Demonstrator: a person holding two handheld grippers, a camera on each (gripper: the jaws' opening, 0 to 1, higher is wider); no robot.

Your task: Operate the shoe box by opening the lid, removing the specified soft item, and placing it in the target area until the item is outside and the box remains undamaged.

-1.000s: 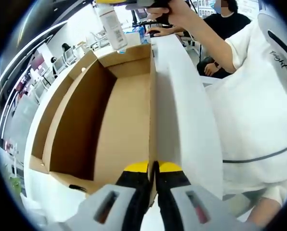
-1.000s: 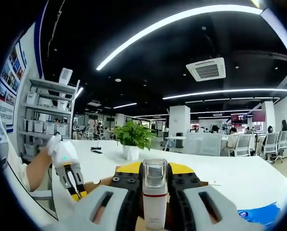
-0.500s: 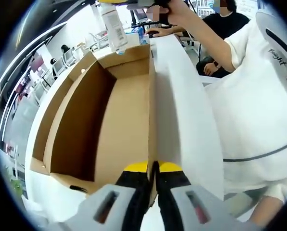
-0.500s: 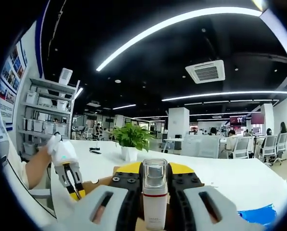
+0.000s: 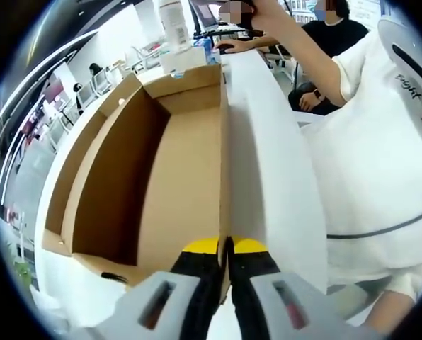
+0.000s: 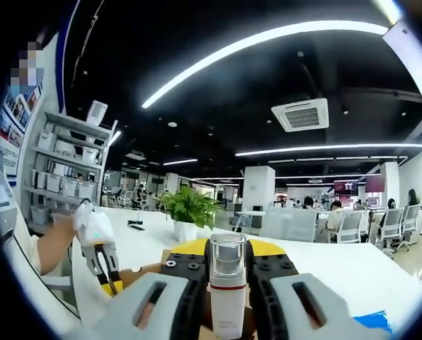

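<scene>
**Currently: box held open, bottle gripped**

Left claw (image 5: pixel 225 248): jaws closed together on the edge of the white lid (image 5: pixel 267 156) of the shoe box (image 5: pixel 161 163). The cardboard interior lies open. Right claw (image 6: pixel 227 273): jaws clamped on a white bottle (image 6: pixel 227 294) with a clear cap, held upright above the white surface (image 6: pixel 338 273). A potted plant (image 6: pixel 188 212) stands toward the surface's far edge.

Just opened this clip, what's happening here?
A person works an open cardboard box with two claws. The left claw is shut on the edge of the raised lid, holding it up. The right claw is shut on a small bottle, held high above the box, which looks empty inside.
</scene>
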